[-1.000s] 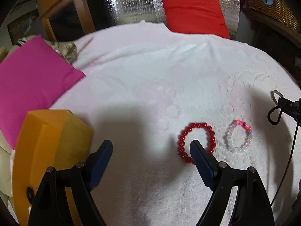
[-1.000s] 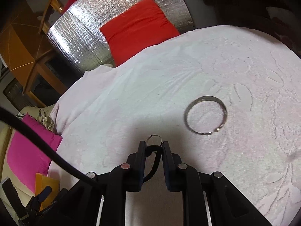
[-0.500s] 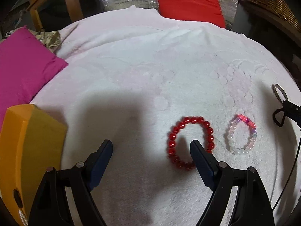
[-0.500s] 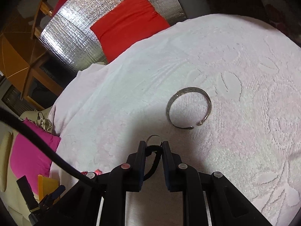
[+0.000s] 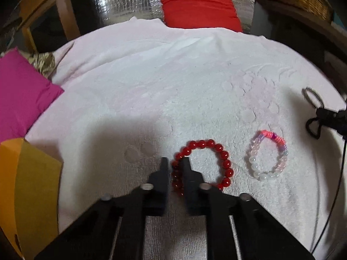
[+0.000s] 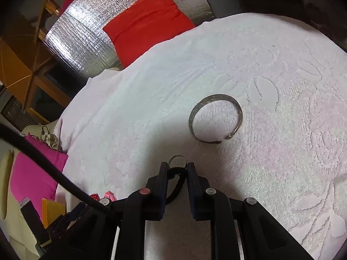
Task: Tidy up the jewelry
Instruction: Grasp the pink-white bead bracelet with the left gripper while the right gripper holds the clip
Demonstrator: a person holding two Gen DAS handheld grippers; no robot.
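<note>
A red bead bracelet (image 5: 219, 151) lies on the white towel (image 5: 173, 75). My left gripper (image 5: 174, 162) is shut on its left side. A pink and white bead bracelet (image 5: 267, 156) lies just right of it. My right gripper (image 6: 177, 166) is shut on a black cord loop with a small silver ring (image 6: 177, 159), held above the towel (image 6: 260, 65). It also shows at the right edge of the left wrist view (image 5: 318, 117). A silver cuff bangle (image 6: 215, 119) lies on the towel ahead of the right gripper, and shows in the left wrist view (image 5: 312, 96).
An orange box (image 5: 26, 184) stands at the towel's left edge. A magenta cushion (image 5: 19, 95) lies behind it. A red cushion (image 5: 197, 6) leans on silver foil at the back. A wicker basket (image 5: 312, 2) stands at the far right. A black cable (image 5: 334, 195) hangs at right.
My left gripper has closed from wide open onto the red bracelet. The right gripper has moved slightly, still holding the cord loop.
</note>
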